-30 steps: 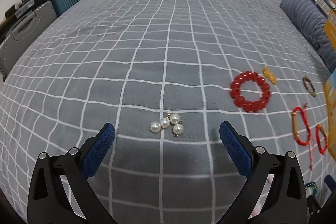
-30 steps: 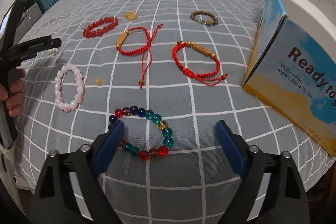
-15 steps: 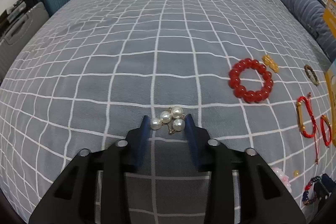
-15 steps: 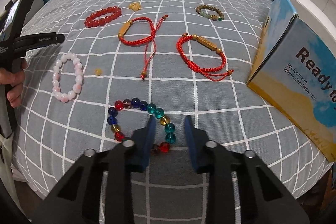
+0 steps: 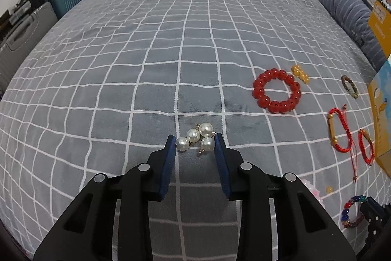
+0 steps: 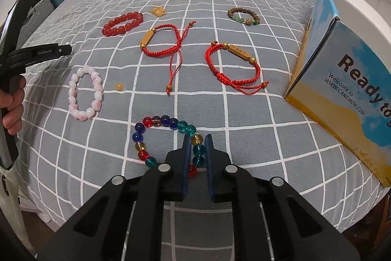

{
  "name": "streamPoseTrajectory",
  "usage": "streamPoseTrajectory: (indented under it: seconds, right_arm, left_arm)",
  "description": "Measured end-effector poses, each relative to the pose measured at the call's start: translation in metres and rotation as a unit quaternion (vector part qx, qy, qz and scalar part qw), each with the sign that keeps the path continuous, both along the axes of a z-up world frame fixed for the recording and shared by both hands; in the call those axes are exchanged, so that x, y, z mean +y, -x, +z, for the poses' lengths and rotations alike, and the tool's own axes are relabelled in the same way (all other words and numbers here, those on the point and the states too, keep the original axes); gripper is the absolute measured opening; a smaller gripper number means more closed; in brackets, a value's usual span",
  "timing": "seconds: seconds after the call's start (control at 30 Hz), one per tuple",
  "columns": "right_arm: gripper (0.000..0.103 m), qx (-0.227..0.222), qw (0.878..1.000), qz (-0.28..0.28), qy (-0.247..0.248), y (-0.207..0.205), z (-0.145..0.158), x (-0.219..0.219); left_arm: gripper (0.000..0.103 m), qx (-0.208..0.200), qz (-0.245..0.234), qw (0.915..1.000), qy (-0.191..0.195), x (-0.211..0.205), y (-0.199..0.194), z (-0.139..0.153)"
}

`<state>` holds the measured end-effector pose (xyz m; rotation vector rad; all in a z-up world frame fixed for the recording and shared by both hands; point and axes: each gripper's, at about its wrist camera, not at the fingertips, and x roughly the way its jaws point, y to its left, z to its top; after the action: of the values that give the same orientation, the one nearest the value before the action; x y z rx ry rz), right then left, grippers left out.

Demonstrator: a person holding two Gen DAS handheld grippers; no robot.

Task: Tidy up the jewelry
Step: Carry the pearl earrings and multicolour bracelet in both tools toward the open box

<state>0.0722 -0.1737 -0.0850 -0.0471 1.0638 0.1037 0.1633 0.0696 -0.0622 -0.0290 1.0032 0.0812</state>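
A cluster of white pearl charms (image 5: pixel 196 140) lies on the grey checked bedspread (image 5: pixel 156 45). My left gripper (image 5: pixel 195 141) has its blue pads against both sides of the cluster. My right gripper (image 6: pixel 196 140) is shut on the right side of a multicoloured glass bead bracelet (image 6: pixel 151 122). A red bead bracelet (image 6: pixel 123 23) (image 5: pixel 276 90), two red cord bracelets (image 6: pixel 162 44) (image 6: pixel 232 66), a pink-white bead bracelet (image 6: pixel 85 92), a brown-green bead bracelet (image 6: pixel 242 16), an amber charm (image 6: pixel 158 11) and a loose amber bead (image 6: pixel 119 86) lie spread around.
An open blue and yellow cardboard box (image 6: pixel 347 80) stands at the right of the bed. A striped pillow (image 5: pixel 349 14) lies far right. Suitcases (image 5: pixel 27 31) stand beside the bed's left edge. The left gripper and the hand holding it show in the right wrist view (image 6: pixel 14 70).
Both grippers went from wide open to closed. The left closed around the pearl cluster. The right closed on the multicoloured bracelet's beads.
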Motion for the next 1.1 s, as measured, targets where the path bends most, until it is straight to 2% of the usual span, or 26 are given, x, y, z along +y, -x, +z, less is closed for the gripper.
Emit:
streamPoseTrajectory:
  seconds: [0.63, 1.1]
  right_arm:
    - [0.01, -0.025, 0.999, 0.004, -0.024, 0.003, 0.024, -0.004]
    - [0.009, -0.057, 0.998, 0.003, -0.027, 0.002, 0.049, -0.007]
  left_arm:
    - [0.032, -0.016, -0.026, 0.9995, 0.009, -0.028, 0.045, 0.039]
    - [0.032, -0.024, -0.049, 0.9983, 0.023, -0.051, 0.074, 0.051]
